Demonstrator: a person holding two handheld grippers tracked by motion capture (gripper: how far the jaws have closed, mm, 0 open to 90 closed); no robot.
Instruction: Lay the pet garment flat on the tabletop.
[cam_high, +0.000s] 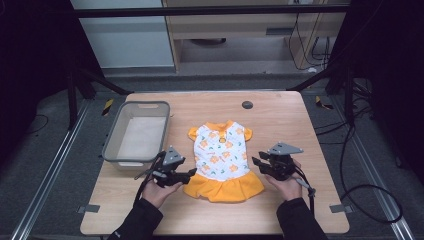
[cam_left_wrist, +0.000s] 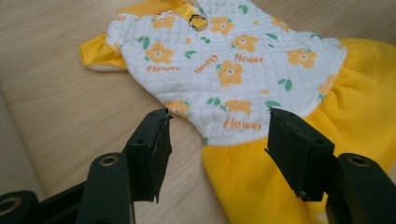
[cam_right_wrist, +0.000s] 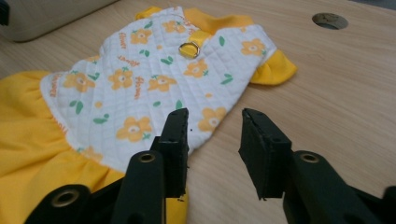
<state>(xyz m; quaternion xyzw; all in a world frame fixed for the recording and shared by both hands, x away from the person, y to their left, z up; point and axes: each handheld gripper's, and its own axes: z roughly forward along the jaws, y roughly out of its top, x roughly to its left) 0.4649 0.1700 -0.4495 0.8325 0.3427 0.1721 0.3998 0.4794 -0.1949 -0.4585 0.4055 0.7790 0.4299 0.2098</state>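
Observation:
A small pet dress (cam_high: 222, 155) lies flat on the wooden table (cam_high: 285, 125), collar toward the far side. Its white quilted top carries orange flowers, and the sleeves and skirt are yellow-orange. My left gripper (cam_high: 192, 173) hovers at the skirt's left edge, jaws pointing right. In the left gripper view its jaws (cam_left_wrist: 217, 116) stand wide open above the dress (cam_left_wrist: 224, 70) at the waist seam, with nothing pinched. My right gripper (cam_high: 256, 162) sits just off the dress's right side. The right gripper view has its jaws (cam_right_wrist: 215, 114) open over the hem of the dress (cam_right_wrist: 140, 84), holding nothing.
A grey plastic basket (cam_high: 112, 142) stands at the table's left, close behind my left gripper; its wall appears in the right gripper view (cam_right_wrist: 46, 14). A round cable hole (cam_high: 247, 105) marks the far middle of the table. Bare wood lies in front of and to the right of the dress.

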